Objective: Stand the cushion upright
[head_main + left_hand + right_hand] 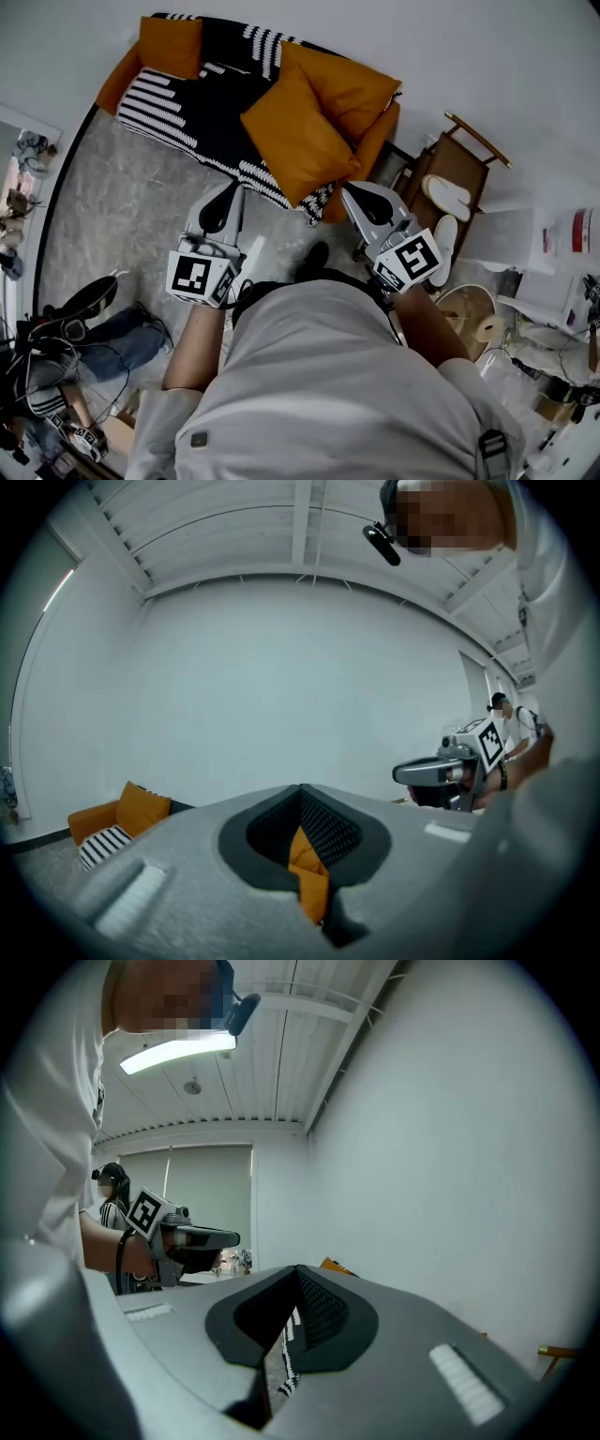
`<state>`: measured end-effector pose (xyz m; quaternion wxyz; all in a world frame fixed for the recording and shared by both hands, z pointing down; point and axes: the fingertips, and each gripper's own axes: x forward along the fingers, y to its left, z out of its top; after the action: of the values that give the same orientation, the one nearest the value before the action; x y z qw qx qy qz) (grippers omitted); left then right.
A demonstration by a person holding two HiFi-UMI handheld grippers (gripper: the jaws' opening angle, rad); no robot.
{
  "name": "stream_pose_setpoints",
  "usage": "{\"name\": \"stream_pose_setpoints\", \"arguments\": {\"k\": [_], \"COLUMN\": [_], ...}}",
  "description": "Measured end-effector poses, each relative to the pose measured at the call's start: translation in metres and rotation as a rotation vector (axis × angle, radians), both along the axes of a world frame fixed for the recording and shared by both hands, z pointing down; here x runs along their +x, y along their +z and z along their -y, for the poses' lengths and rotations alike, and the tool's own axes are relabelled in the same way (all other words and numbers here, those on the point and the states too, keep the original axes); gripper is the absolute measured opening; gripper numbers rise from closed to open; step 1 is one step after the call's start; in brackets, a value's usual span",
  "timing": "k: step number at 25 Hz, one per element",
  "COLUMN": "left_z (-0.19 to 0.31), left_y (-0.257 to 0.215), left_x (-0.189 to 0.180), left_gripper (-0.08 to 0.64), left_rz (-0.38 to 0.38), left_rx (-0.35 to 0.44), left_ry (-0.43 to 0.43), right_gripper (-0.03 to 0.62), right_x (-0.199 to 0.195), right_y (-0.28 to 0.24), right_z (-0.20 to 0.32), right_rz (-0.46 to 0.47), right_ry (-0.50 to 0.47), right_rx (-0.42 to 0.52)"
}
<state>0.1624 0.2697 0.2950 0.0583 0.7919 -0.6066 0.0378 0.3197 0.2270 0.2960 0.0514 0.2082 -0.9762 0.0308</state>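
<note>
A big orange cushion [295, 131] lies tilted on the sofa [202, 103], which is draped in a black-and-white striped blanket. A second orange cushion [349, 86] sits behind it, and a smaller one [171, 45] is at the sofa's far end. My left gripper [228, 190] and right gripper [353, 191] hover side by side just short of the sofa's front edge, both shut and empty. In the left gripper view the closed jaws frame a sliver of orange cushion [307, 878]. A strip of striped blanket [286, 1372] shows between the jaws in the right gripper view.
A wooden side table [457, 155] with white slippers on it stands to the right of the sofa. Boxes and clutter [548, 328] fill the right side. A person's legs [103, 328] and gear lie on the floor at lower left. A white wall rises behind the sofa.
</note>
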Motion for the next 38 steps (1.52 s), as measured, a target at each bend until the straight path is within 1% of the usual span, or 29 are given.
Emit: {"name": "stream_pose_setpoints", "arguments": {"k": [4, 8, 12, 19, 23, 28, 31, 34, 38], "left_z": [0.038, 0.062, 0.082, 0.149, 0.204, 0.286, 0.327, 0.365, 0.409], "left_y": [-0.003, -0.017, -0.022, -0.007, 0.009, 0.021, 0.032, 0.044, 0.074], "left_x": [0.003, 0.013, 0.037, 0.038, 0.031, 0.007, -0.005, -0.014, -0.020], "left_gripper": [0.003, 0.003, 0.003, 0.003, 0.003, 0.004, 0.005, 0.005, 0.005], "left_rz": [-0.003, 0.029, 0.048, 0.047, 0.044, 0.054, 0.060, 0.085, 0.152], "left_rx": [-0.005, 0.017, 0.036, 0.017, -0.009, -0.021, -0.035, -0.051, -0.096], "left_ry": [-0.003, 0.027, 0.074, 0.164, 0.253, 0.362, 0.476, 0.580, 0.726], "right_gripper": [0.011, 0.011, 0.011, 0.011, 0.011, 0.011, 0.011, 0.011, 0.051], "right_x": [0.006, 0.018, 0.042, 0.046, 0.040, 0.018, 0.009, 0.001, -0.005], "right_y": [0.000, -0.011, -0.015, -0.007, 0.003, 0.021, 0.037, 0.052, 0.078], "right_z": [0.037, 0.055, 0.063, 0.105, 0.142, 0.210, 0.238, 0.265, 0.287], "right_rz": [-0.001, 0.024, 0.040, 0.025, 0.014, -0.012, -0.021, -0.035, -0.061], "right_ry": [-0.004, 0.024, 0.059, 0.132, 0.213, 0.300, 0.397, 0.479, 0.579], "right_rx": [0.001, 0.015, 0.035, 0.023, -0.006, -0.043, -0.088, -0.119, -0.173]}}
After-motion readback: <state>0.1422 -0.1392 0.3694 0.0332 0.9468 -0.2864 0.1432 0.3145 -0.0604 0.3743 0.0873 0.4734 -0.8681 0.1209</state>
